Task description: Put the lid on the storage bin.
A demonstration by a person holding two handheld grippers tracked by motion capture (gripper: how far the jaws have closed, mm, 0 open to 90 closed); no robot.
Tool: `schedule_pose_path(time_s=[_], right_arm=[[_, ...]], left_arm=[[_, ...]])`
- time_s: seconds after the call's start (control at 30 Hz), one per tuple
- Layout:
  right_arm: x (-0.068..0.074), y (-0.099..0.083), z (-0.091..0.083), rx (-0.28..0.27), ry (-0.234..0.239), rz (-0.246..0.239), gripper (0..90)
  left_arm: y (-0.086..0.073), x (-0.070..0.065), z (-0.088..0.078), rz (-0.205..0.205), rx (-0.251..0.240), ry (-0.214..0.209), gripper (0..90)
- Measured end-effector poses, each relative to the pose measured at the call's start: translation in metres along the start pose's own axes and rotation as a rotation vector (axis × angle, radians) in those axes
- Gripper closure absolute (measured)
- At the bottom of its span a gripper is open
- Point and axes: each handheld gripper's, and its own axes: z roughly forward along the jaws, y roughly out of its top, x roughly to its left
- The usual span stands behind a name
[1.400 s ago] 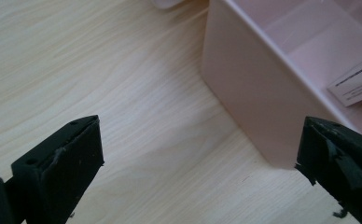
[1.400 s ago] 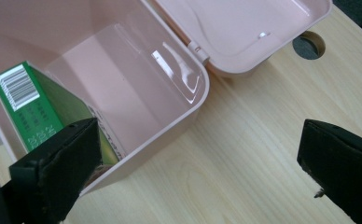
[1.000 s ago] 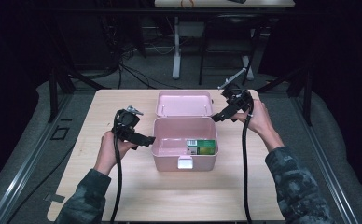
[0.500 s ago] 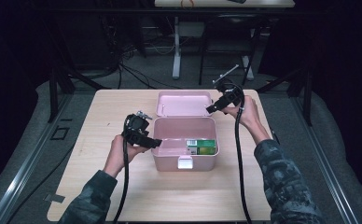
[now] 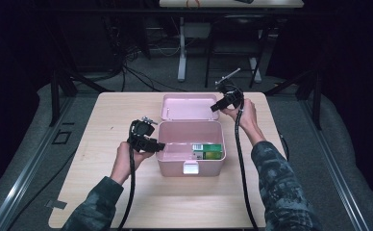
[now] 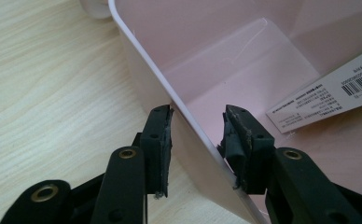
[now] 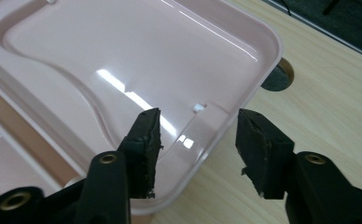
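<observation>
One pink plastic box (image 5: pixel 190 151) is sitting open in the middle of the wooden table (image 5: pixel 103 120), its lid (image 5: pixel 187 106) folded back flat on the far side. One green carton (image 5: pixel 207 151) with a white barcode label is lying inside the box, toward its right end. You are holding two grippers. Your left gripper (image 5: pixel 152 144) is reaching over the box's left wall; in the left gripper view (image 6: pixel 198 135) its jaws are standing apart with that wall running up between them, one jaw outside over the table and one inside. Your right gripper (image 5: pixel 218 106) is hovering at the lid's right edge; in the right gripper view (image 7: pixel 195 133) its jaws are spread wide, straddling the lid's rim, and you are gripping nothing with them. One round hole (image 7: pixel 278 77) is showing in the tabletop just beyond the lid's corner.
</observation>
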Motion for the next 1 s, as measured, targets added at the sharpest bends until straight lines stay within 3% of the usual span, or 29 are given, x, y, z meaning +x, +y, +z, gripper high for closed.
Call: schedule_pose_path(time_s=[0.4, 0.83, 1.0], right_arm=[[-0.012, -0.001, 0.025, -0.044, -0.054, 0.137, 61.3], [-0.014, 0.003, 0.036, -0.052, -0.114, 0.177, 66.0], [-0.016, 0.003, 0.04, -0.053, -0.11, 0.209, 67.1]], left_arm=[[-0.002, -0.003, 0.001, 0.004, -0.012, 0.026, 62.5], [-0.002, -0.005, 0.003, 0.011, -0.019, 0.045, 62.7], [-0.002, -0.005, 0.002, 0.016, -0.018, 0.048, 62.7]])
